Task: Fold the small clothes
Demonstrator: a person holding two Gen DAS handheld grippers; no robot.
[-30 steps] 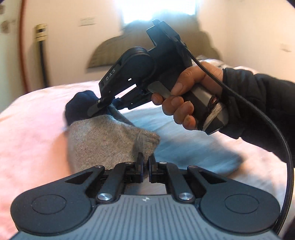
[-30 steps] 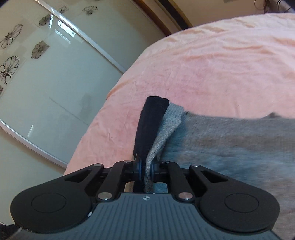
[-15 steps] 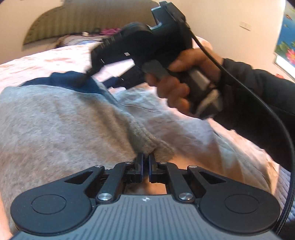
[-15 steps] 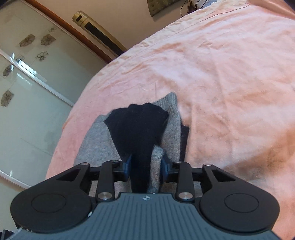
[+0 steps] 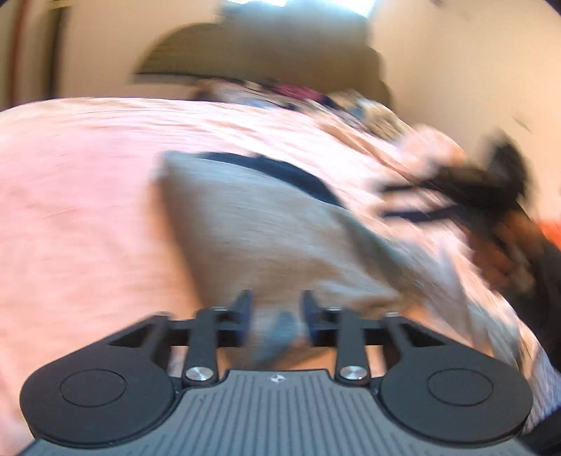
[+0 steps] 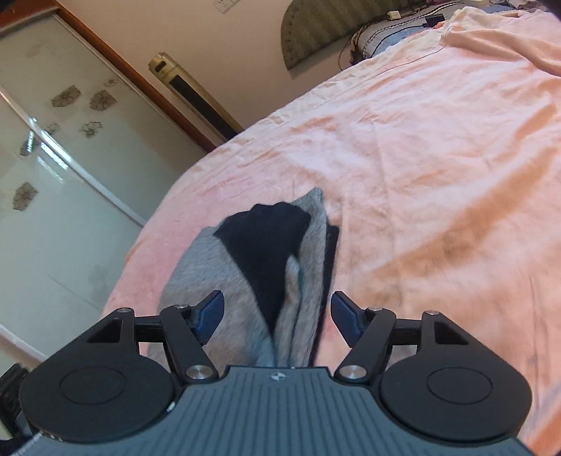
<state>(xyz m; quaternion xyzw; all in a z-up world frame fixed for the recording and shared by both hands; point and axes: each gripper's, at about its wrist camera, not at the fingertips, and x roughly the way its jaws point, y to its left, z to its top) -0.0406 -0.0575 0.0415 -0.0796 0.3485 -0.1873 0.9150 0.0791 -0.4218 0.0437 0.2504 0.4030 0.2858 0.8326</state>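
A small grey garment with a dark navy part [image 6: 270, 252] lies folded on the pink bed sheet [image 6: 438, 175]. It also shows in the blurred left wrist view [image 5: 252, 224], with a navy edge [image 5: 280, 172] at its far side. My left gripper [image 5: 277, 312] is open just above the garment's near edge and holds nothing. My right gripper [image 6: 277, 308] is open wide over the garment's near end and holds nothing. In the left wrist view the right gripper [image 5: 396, 200] is a dark blur at the right, off the garment.
The bed's left edge [image 6: 140, 252] drops off toward a glass sliding door with flower prints [image 6: 52, 175]. A headboard [image 6: 326, 28] and cables with bedding [image 6: 396, 31] lie at the far end of the bed.
Both grippers have opened and let go of the garment, which now lies folded on the sheet. The right gripper has pulled away to the right. The left view is blurred by motion.
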